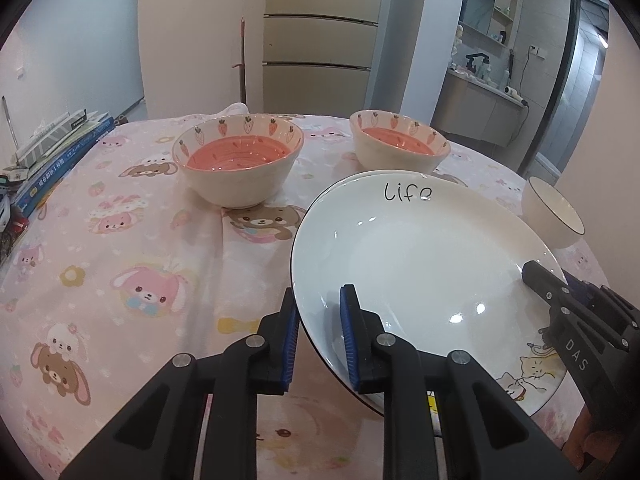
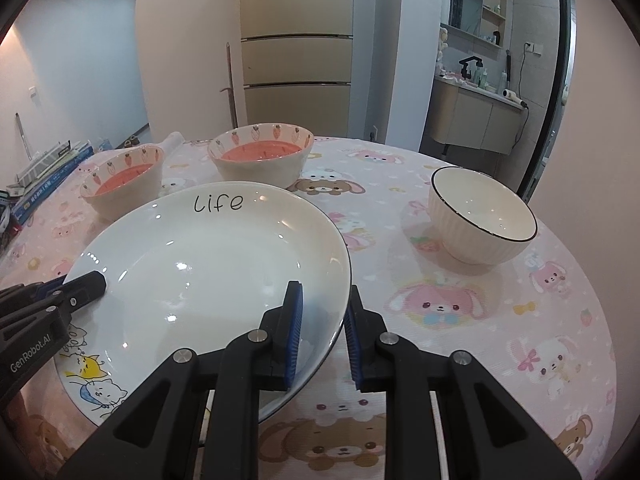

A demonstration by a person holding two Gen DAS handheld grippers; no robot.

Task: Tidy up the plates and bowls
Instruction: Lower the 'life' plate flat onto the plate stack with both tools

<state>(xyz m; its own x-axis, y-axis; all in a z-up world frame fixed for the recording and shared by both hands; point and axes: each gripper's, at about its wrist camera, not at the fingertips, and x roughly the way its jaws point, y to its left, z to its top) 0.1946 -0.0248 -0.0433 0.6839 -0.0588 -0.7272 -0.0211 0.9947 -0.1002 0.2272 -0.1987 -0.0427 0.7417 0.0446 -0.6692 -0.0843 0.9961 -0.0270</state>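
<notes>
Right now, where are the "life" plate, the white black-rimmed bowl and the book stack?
"life" plate (image 2: 208, 264), right wrist view, on its bare white centre.
white black-rimmed bowl (image 2: 472, 240), right wrist view, on its ribbed outer wall.
book stack (image 1: 60, 152), left wrist view, on a blue spine.

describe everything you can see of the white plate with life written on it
The plate is round, shallow, glossy white, ceramic by its look, with a thin dark rim. "life" is handwritten in black near its far edge; cartoon cats sit near its close edge. It is empty. A second rim shows just beneath its far edge. The left gripper straddles its left rim, the right gripper its right rim, each with one finger inside and one outside. It sits over a pink cartoon tablecloth.
</notes>
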